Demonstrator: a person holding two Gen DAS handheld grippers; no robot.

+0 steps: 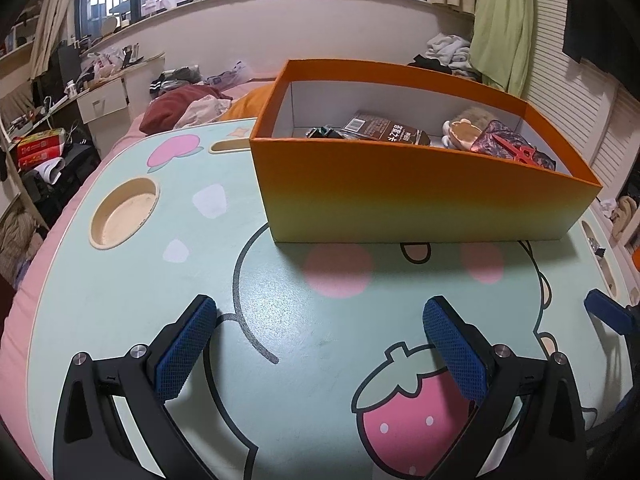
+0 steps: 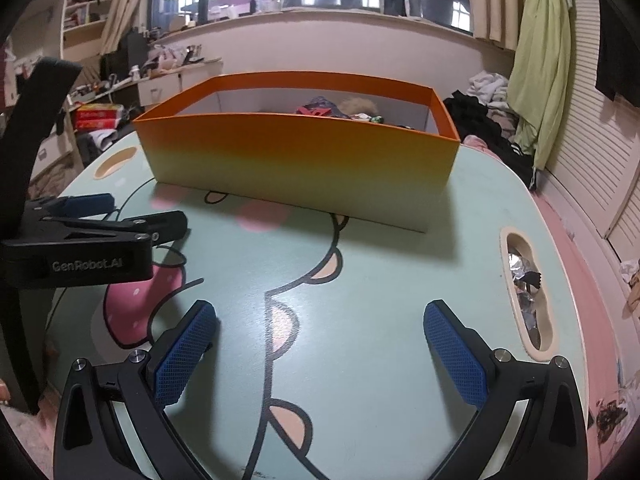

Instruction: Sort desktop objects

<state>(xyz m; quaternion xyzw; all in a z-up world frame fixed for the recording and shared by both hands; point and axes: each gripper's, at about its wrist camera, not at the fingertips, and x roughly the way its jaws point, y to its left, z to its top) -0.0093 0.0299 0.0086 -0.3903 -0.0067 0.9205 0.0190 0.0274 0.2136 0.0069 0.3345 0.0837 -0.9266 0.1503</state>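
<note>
An orange box stands on the mint cartoon lap table, ahead of both grippers. Inside it lie a brown packet, a furry toy, a dark patterned pouch with a red piece on it and a small dark item. My left gripper is open over the bare tabletop with nothing between its fingers. My right gripper is open too, also empty, in front of the box. In the right wrist view the left gripper shows from the side at the left.
A round cup recess sits at the table's left, and a slot on its right edge holds foil scraps. The table rests on a pink bed with clothes piled behind. A cluttered desk stands far left.
</note>
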